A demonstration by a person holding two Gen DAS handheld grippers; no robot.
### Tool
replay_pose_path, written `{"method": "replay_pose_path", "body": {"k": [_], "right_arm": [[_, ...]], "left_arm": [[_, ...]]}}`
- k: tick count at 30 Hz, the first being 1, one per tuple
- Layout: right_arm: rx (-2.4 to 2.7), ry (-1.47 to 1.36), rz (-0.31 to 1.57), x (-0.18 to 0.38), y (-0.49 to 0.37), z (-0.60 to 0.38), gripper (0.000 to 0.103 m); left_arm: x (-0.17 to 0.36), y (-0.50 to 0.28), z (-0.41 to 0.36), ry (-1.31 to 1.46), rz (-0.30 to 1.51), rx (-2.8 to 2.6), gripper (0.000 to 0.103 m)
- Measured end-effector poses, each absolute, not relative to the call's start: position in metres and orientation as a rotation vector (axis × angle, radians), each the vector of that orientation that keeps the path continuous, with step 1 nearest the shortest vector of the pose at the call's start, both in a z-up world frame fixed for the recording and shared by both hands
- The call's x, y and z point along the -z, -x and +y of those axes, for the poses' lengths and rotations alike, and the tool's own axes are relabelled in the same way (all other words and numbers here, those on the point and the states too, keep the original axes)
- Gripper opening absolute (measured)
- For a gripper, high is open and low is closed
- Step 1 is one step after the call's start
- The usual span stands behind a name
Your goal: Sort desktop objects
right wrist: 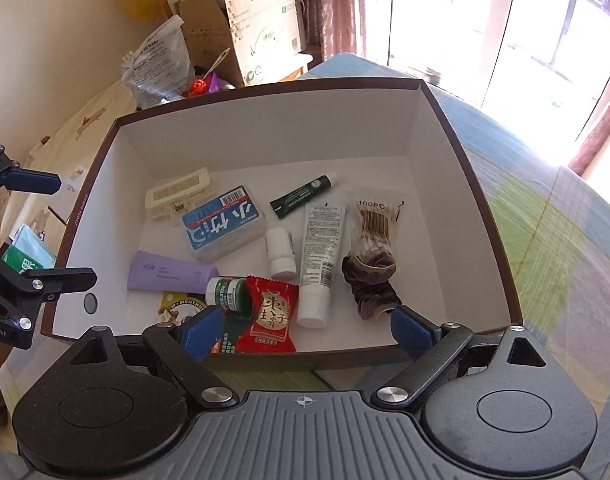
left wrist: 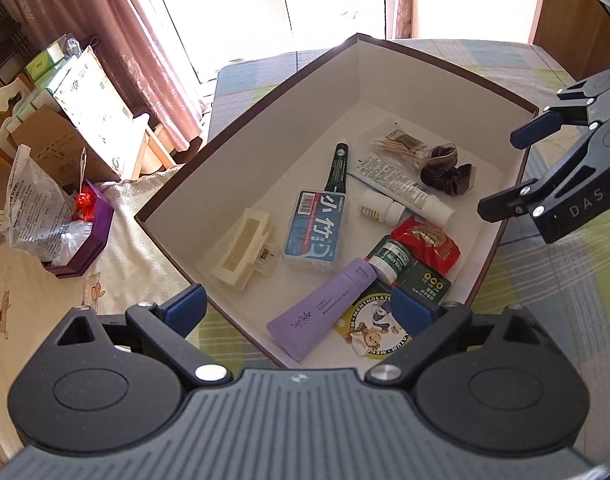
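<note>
Small things lie gathered in the box [right wrist: 445, 128].
Both grippers, left [left wrist: 299, 306] and right [right wrist: 307, 330], hover with jaws apart, holding nothing; sorting looks near done.

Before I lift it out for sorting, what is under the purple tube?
The purple tube overlaps a round Mentholatum sticker beside the green bottle. Anything beneath the tube's middle is covered.

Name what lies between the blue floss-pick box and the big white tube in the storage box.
A small white pill bottle lies between the blue floss-pick box and the big white tube; the right wrist view shows it most clearly. The dark green tube lies farther back.
</note>
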State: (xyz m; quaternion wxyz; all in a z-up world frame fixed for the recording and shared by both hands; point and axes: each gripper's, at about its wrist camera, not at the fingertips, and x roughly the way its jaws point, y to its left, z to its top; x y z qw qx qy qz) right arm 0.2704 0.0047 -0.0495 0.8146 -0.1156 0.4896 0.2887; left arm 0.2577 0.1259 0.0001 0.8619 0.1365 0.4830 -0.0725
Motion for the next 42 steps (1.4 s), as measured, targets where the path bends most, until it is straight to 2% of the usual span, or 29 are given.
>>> {"method": "replay_pose_path", "body": {"k": [42], "right_arm": [[-0.673, 0.193, 0.877, -0.003, -0.176, -0.046, 0.096]], "left_arm": [[-0.043, -0.143, 0.078, -0.161, 0.915, -0.018, 0.097]]}}
